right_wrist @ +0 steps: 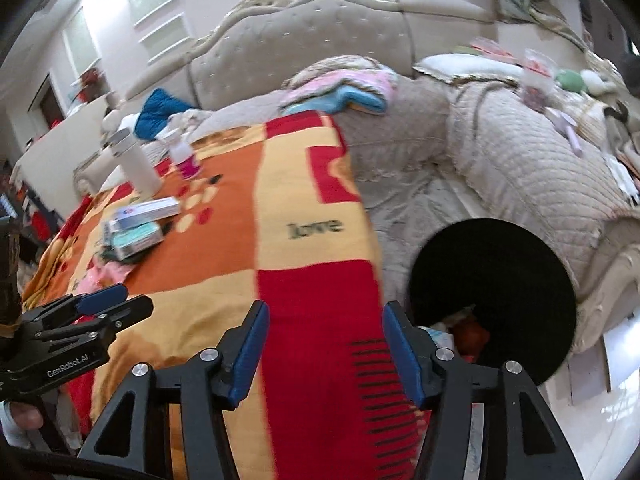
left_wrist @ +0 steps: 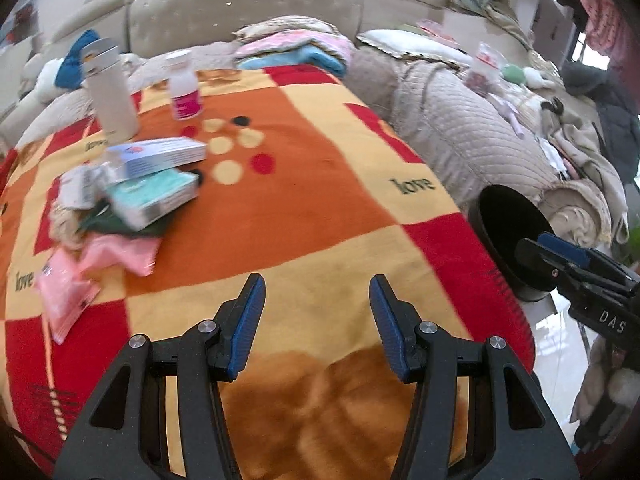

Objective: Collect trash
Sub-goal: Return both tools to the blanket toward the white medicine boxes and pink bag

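A pile of litter lies on the left of the patchwork blanket: a white-and-blue box, a teal box, a pink packet and a pink cloth. My left gripper hovers open over bare blanket, to the right of that pile, with nothing between its fingers. A black round bin stands at the blanket's right edge, with some scraps inside. My right gripper is open and empty, just left of the bin. Each gripper also shows in the other's view: right gripper, left gripper.
A white flask and a small bottle with a magenta label stand upright behind the pile. Folded pink and blue cloths, pillows and a quilted beige cover lie beyond, before a padded headboard. A hand shows at the lower right.
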{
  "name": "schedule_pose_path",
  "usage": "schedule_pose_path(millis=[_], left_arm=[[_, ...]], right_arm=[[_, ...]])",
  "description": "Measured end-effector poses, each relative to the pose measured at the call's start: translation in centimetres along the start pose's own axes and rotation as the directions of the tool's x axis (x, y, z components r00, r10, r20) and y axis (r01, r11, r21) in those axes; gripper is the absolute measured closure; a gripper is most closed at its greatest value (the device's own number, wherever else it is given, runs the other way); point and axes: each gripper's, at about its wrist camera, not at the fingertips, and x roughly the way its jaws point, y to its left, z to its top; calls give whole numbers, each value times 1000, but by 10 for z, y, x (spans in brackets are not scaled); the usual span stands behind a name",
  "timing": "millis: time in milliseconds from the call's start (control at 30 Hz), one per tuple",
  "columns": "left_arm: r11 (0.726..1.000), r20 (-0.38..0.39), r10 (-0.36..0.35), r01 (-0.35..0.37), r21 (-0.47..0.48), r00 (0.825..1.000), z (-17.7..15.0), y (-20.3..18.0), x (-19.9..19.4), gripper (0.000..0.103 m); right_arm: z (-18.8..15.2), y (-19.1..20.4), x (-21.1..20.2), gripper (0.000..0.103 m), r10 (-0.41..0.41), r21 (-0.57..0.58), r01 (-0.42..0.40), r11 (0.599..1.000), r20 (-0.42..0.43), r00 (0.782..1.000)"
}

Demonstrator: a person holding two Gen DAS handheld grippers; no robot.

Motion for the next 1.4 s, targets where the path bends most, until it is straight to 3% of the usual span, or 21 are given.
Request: schedule_pose_path(millis=[233,433,900,1133,1400], left_arm=[[996,9,46,-45,-72,999,-12,39,-17,50],[986,-1,94,-93,-137,996,-21,76,-26,50],[928,-48,199,-204,-312,979,-40,182,-35,50],[890,-61,210,-217,-401,976,-38,226,-31,50],[879,-62,207,-213,-426,976,-34,247,-30,50]], right_arm=[[2,54,10,46,52,-82,-54,995,-21,998],[1,91,25,39,97,-132,-104,986,-52,994],[5,162,79,39,156,-218,-187,958,-151,976],[33,190,106,34,197,-214,-230,950,-163,967],[108,236,150,32,239,-180,-258,949,-121,963]])
